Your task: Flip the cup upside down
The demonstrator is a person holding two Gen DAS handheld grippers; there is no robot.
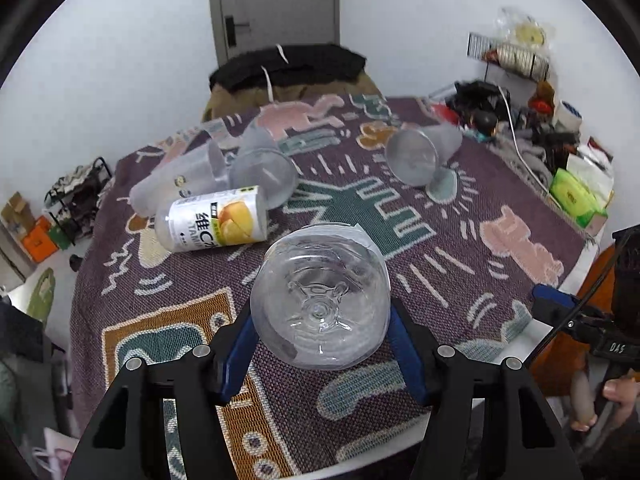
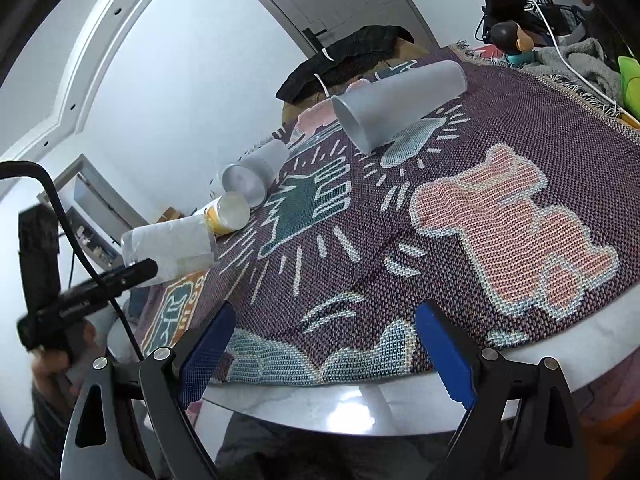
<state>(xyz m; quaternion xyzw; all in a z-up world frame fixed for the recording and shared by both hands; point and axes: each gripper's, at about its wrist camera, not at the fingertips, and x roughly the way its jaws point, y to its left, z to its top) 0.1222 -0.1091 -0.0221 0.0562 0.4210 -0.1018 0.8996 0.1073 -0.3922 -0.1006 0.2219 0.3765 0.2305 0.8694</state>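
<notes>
We held the left gripper (image 1: 320,344) closed on the clear cup (image 1: 320,296), its blue pads (image 1: 236,354) pressing the cup's sides from left and right. The cup's moulded base faced our left wrist camera, so it pointed away from us along the fingers, above the patterned woven cloth (image 1: 440,280). From the right wrist view the same cup (image 2: 170,246) showed off to the left of that gripper, lying roughly level in the left gripper's grasp, above the near left part of the cloth.

Ahead of the left gripper and slightly to its left lay a labelled bottle (image 1: 212,220) on its side, and just beyond it two frosted cups (image 1: 262,170), also on their sides and touching one another. Farther ahead and to the right lay another frosted cup (image 1: 420,154), tipped over with its mouth turned toward us, well apart from the others.

We held the right gripper (image 2: 324,354) wide open with nothing between its blue pads (image 2: 444,354), hovering at the near edge of the table (image 2: 360,404), where a white rim showed beyond the cloth. The tipped frosted cup lay well ahead of it.
</notes>
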